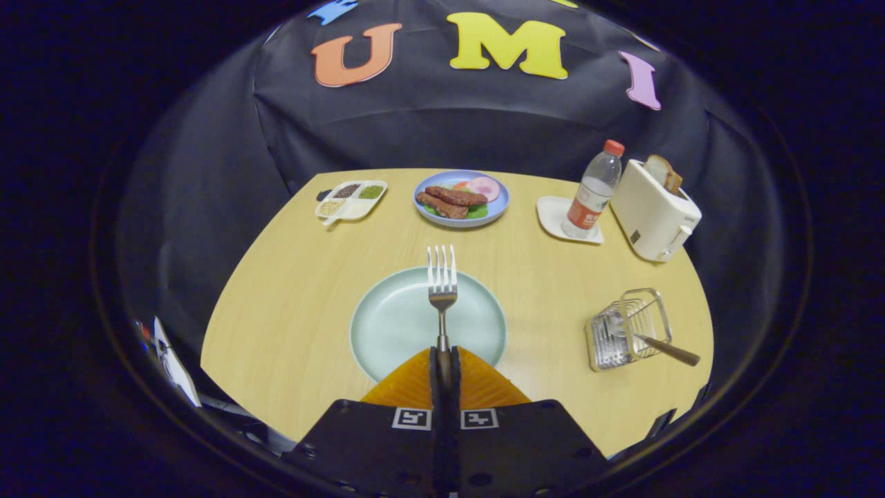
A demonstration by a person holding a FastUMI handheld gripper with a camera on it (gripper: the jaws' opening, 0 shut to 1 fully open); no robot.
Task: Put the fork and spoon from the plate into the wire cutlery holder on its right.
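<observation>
Clamped between the two fingers of the gripper [443,360] is the handle of the fork [442,290]; the jaws are pressed together on it, with the tines pointing straight ahead and the fork seemingly lifted above the pale green plate [387,325]. That plate sits near the front edge of the wooden table [290,304] and looks bare apart from the fork over it.

Over by the table's right edge stands the wire cutlery holder [629,328], tilted in this view, with the spoon [657,342] already inside it, its wooden handle leaning out toward the right edge. So the step in hand appears to be carrying the fork across to join it.

To do this well, I would keep the grip firm and swing to the right at a height that clears the holder's rim, then turn the fork so one end points down into the open top. The spoon's slanted handle takes up the right side, so the freer side of the basket is the better entry. A light wire holder may tip or slide if the fork catches its rim, so lowering gently before letting go seems wise.

Along the far edge sit a divided condiment tray [351,199], a blue plate of food [461,198], a water bottle [592,190] on a white coaster [553,214], and a toaster [653,211] with bread near the far right corner. None of these lies on the path from plate to holder.
</observation>
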